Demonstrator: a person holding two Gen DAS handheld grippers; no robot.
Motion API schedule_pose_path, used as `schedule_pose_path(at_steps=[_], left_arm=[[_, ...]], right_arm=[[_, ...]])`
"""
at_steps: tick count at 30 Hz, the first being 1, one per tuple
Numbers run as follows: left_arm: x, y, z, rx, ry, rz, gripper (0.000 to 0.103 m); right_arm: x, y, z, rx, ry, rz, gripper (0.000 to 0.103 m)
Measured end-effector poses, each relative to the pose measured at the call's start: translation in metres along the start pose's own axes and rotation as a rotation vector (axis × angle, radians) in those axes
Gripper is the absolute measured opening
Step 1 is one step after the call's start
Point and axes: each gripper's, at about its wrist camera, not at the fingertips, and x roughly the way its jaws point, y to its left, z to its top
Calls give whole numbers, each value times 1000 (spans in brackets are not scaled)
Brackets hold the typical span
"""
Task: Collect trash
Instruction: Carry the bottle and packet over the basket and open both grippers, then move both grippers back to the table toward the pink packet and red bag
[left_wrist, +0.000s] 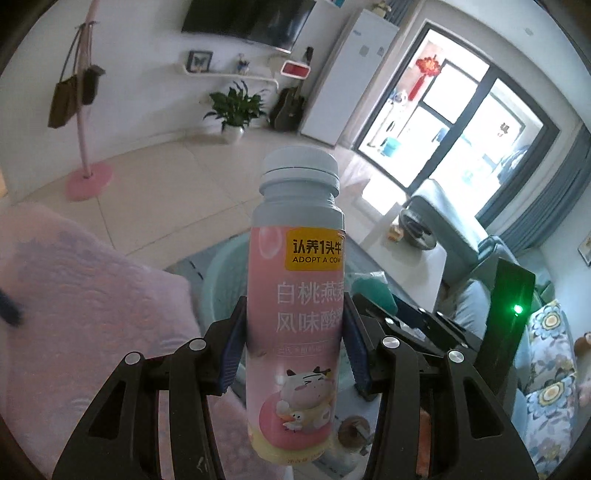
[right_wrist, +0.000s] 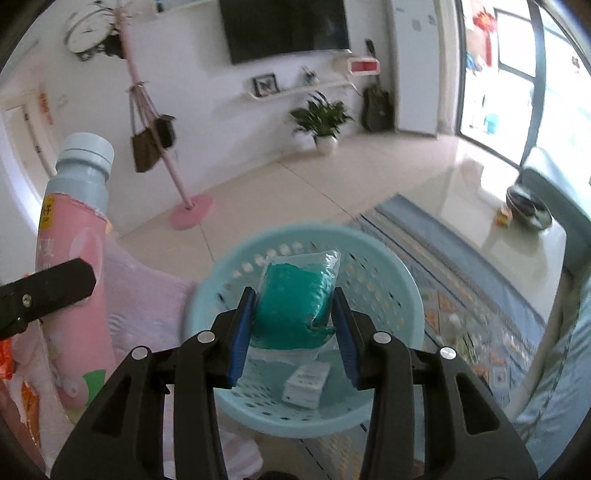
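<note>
The left gripper (left_wrist: 291, 343) is clamped on a pink bottle (left_wrist: 295, 314) with a grey-blue cap; its 2 blue pads press the bottle's sides about halfway down, and the bottle stands upright between them, cap well above the tips. The right gripper (right_wrist: 293, 321) is closed on a clear packet (right_wrist: 295, 299) filled with something teal, pinched from both sides and sticking up past the tips.

Just below and beyond the right gripper sits a pale blue basket (right_wrist: 402, 280) with holes in its wall. A small white box (right_wrist: 306, 382) lies on the basket's floor, under the held packet. From the left wrist view the same basket shows partly behind the bottle, which hides most of it.

To the left of both grippers lies a pink blanket (left_wrist: 92, 314), touching the basket's near-left side in the right wrist view. In that view the bottle and a black finger of the left gripper stand well left of the right gripper, over the blanket.

Beyond the basket is a patterned rug (right_wrist: 454, 291), then bare tile floor. Far ahead stand a pink coat stand (right_wrist: 155, 147) with 2 bags, a potted plant (right_wrist: 321, 118) and a dark screen (right_wrist: 284, 29) on the wall. To the right are a low white table (right_wrist: 524, 240) with a dark bowl (right_wrist: 528, 208) on it, and a grey-blue sofa (left_wrist: 443, 221) beside it.
</note>
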Motion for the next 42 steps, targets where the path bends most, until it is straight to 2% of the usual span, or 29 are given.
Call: schedule_pose_path(at_steps=[3, 7, 9, 10, 11, 18, 27, 31, 33, 37, 42], left_arm=[[18, 0, -2, -37, -3, 31, 46], [35, 1, -8, -53, 31, 27, 46], [31, 0, -10, -48, 17, 35, 54], [29, -1, -9, -52, 6, 34, 62], [25, -1, -9, -57, -11, 29, 65], [-25, 1, -18, -36, -94, 31, 69], [-109, -4, -43, 19, -227, 81, 69], [-157, 2, -56, 14, -303, 133, 69], [-178, 11, -64, -5, -327, 150, 69], [-227, 50, -88, -105, -371, 181, 69], [-283, 96, -127, -211, -420, 337, 69]], right_arm=[[9, -10, -7, 32, 17, -27, 41], [15, -16, -15, 55, 42, -24, 43], [13, -16, -17, 56, 42, -32, 51], [11, -17, -17, 63, 37, -36, 54], [9, -18, -17, 70, 33, -31, 55], [-13, -10, -14, 60, -4, -2, 55], [-69, 46, -10, -55, -105, 89, 55], [-93, 78, -10, -118, -149, 139, 59], [-103, 97, -12, -153, -167, 170, 60], [-124, 140, -24, -243, -195, 251, 64], [-139, 198, -39, -355, -203, 331, 64]])
